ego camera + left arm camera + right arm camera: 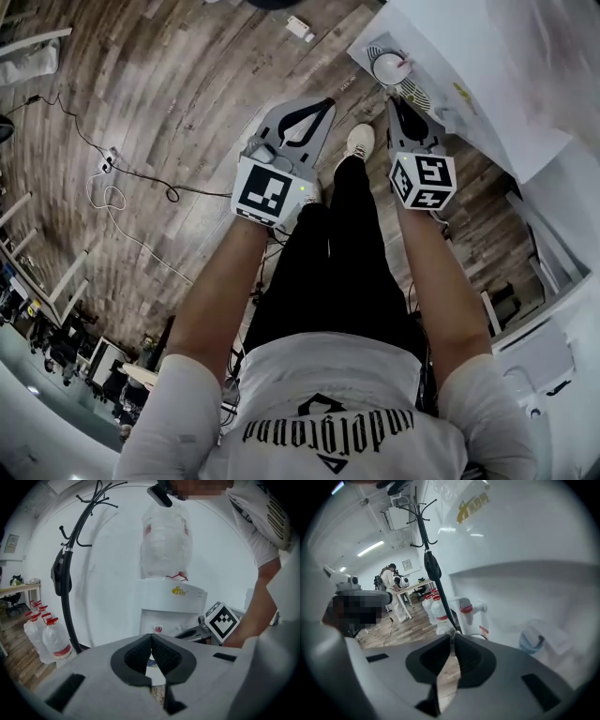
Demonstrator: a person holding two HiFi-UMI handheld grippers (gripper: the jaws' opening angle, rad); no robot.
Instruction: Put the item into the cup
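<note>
My left tongs (151,638) were clenched, empty | right tongs (453,638) likewise | item in no view; likely cup (388,67) sat upper right in head view, on dispenser (469,56) | risk: I judged clenched tongs could knock it over.

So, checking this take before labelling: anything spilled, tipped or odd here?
Nothing stands out. The water dispenser stands upright, no spill shows on the floor, and the left claw and right claw are both shut and empty.
</note>
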